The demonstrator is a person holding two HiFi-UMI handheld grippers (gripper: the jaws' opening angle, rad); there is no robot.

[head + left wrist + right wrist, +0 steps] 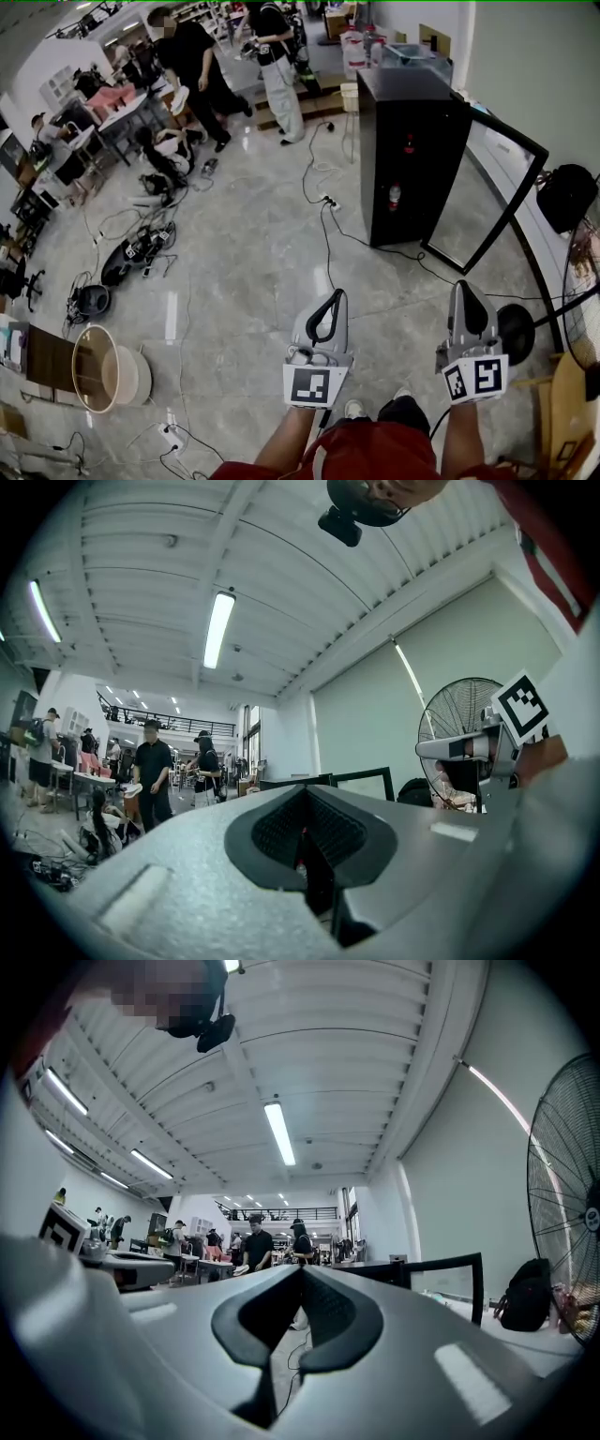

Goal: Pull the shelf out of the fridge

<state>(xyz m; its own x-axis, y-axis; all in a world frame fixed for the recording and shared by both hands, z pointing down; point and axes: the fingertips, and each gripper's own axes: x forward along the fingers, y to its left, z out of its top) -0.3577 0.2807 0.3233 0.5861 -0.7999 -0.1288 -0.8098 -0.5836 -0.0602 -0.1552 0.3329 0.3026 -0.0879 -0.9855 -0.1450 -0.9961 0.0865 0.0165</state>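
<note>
A black fridge (pixel 412 159) stands on the floor ahead and to the right, its glass door (pixel 497 197) swung open to the right. Bottles (pixel 395 197) show inside; no shelf can be made out from here. Both grippers are held well short of the fridge, low in the head view. The left gripper (pixel 333 298) is shut and empty, with its jaws meeting (pixel 302 794). To its right the right gripper (pixel 466 289) also has its jaws together (pixel 300 1274), with nothing held. The door frame (pixel 441 1274) appears beyond the right jaws.
Cables and a power strip (pixel 328 200) trail across the glossy floor in front of the fridge. A standing fan (pixel 516 333) is close on the right, with a black backpack (pixel 567 197) behind the door. A wooden tub (pixel 103 370) sits at left. Several people stand further back.
</note>
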